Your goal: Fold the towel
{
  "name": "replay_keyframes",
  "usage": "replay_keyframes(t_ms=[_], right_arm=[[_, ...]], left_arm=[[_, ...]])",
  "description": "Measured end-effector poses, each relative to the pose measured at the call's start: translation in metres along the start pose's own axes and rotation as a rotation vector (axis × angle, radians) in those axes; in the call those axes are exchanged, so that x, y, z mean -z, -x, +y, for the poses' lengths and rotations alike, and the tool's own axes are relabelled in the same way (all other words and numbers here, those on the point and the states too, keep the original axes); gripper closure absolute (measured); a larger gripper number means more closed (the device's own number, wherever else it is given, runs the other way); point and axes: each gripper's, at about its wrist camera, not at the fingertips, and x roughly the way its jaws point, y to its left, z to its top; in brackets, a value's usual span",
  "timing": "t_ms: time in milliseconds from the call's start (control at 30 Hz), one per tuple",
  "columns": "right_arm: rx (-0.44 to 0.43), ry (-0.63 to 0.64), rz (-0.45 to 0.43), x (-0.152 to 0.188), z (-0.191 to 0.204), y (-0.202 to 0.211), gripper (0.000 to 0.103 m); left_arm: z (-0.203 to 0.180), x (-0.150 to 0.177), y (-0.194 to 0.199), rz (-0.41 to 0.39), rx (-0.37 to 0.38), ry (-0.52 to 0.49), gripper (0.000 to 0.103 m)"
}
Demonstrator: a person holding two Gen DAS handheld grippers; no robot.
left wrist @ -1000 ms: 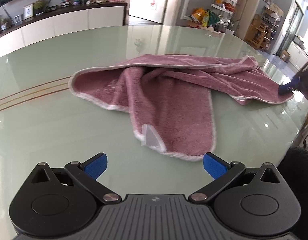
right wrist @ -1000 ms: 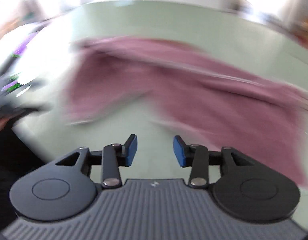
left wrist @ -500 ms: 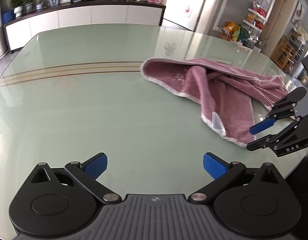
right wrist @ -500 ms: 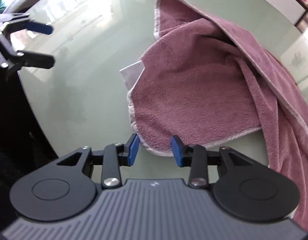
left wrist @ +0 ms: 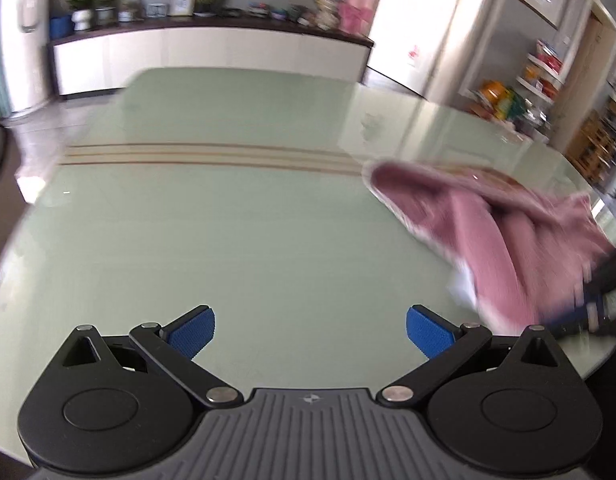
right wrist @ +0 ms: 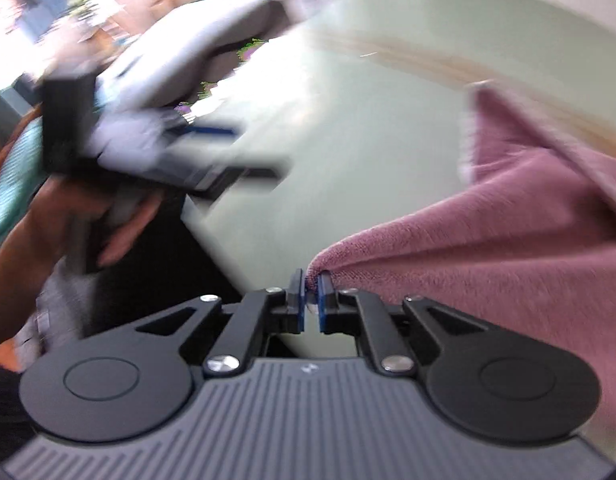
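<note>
pinching towel [right wrist: 488, 248] corner — right hand-held gripper [right wrist: 310, 280], left [left wrist: 310, 328] spread wide

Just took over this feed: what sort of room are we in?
Most likely a home living or dining room: a large glass-topped table, a long white sideboard with plants and ornaments, and pantry shelves by the doorway.
</note>
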Motion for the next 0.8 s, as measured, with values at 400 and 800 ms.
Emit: replay_keyframes(t_ms=[400, 800], right_arm=[[0.286, -0.140, -0.251, 0.055, -0.075, 0.103, 0.051], [0.603, -0.369, -0.216, 0.149, -0.177, 0.186, 0.042]], left_arm=[[-0.016, -0.015, -0.001, 0.015, -0.006, -0.080, 0.000], [-0.061, -0.083, -0.078, 0.056, 0.017, -0.479, 0.024]])
